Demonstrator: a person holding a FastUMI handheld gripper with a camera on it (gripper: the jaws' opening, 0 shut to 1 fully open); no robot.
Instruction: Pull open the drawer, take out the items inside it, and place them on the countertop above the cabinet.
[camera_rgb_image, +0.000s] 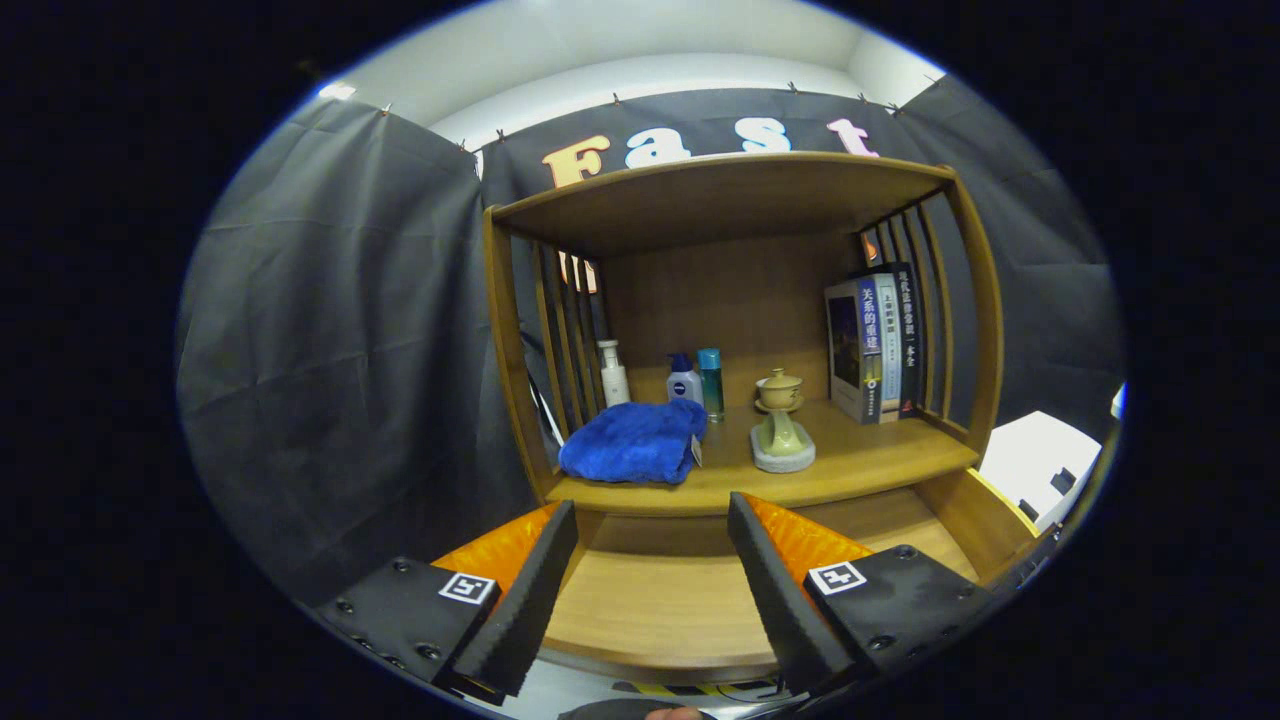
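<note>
Gripper (650, 520) fingers spread above open drawer (660, 600), blue towel (635, 442) on countertop (860, 460)

Light falls from above: a bright white ceiling (620, 50) glows overhead, with a small glare spot near its left corner. The wooden cabinet with slatted sides (510, 350) is evenly lit, yet its top board casts shade over the upper back panel. The folded blue fleece towel (632, 442) and the upright books (880, 345) look sharp. Fisheye distortion bows the cabinet posts outward and curves the wooden surface (860, 455). The claw (650, 535), fingers spread apart over the open drawer (660, 600), looks slightly soft and dim.
</note>
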